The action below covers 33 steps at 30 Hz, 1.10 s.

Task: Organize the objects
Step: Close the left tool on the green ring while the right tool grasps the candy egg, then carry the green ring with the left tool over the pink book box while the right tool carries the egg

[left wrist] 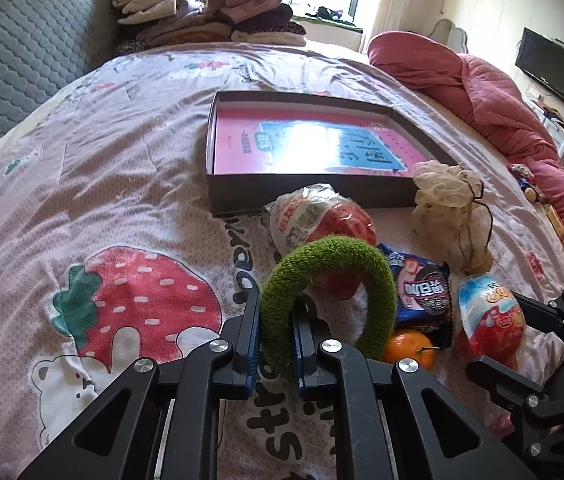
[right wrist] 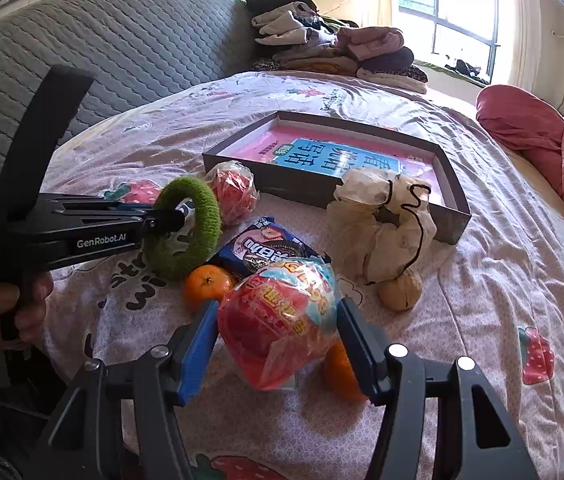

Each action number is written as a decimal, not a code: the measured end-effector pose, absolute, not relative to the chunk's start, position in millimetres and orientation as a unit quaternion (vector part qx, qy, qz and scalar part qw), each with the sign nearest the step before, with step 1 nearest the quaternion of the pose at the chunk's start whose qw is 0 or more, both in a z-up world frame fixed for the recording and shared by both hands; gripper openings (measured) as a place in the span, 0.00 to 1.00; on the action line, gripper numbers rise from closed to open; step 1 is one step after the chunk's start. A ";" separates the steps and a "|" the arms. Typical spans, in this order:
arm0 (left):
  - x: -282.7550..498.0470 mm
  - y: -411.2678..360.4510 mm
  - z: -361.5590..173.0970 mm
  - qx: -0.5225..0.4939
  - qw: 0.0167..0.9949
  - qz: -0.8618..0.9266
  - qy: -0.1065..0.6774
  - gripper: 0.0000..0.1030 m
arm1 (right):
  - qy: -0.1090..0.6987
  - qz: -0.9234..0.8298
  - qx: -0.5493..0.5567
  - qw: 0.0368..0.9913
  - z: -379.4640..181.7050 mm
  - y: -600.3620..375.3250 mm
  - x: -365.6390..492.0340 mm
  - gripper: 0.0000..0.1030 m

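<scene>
While a fuzzy green ring is clamped between the closed jaws of the left gripper at lower centre, a wrapped red snack ball is pinched by the right gripper low in its view. Nearby on the bedspread, an orange and a blue biscuit packet are seen, with a shallow box behind.

My left gripper is angled downward with its jaws clamped tight, while my right gripper tilts down with its jaws spread wide.
</scene>
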<state>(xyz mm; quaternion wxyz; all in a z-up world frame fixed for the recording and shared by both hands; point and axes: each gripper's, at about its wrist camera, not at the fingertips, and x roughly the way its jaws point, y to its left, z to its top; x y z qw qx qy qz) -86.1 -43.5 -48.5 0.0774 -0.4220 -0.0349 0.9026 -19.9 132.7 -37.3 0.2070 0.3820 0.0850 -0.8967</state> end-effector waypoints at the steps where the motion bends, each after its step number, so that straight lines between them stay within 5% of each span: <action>1: -85.2 -42.6 -46.6 -0.420 0.080 0.903 -0.036 0.13 | 0.083 -0.897 0.382 0.208 -36.7 132.9 -19.7 0.58; 33: -65.6 -15.7 29.1 -0.344 0.084 0.935 -0.017 0.13 | 0.047 -0.924 0.316 0.209 23.6 150.1 -32.8 0.58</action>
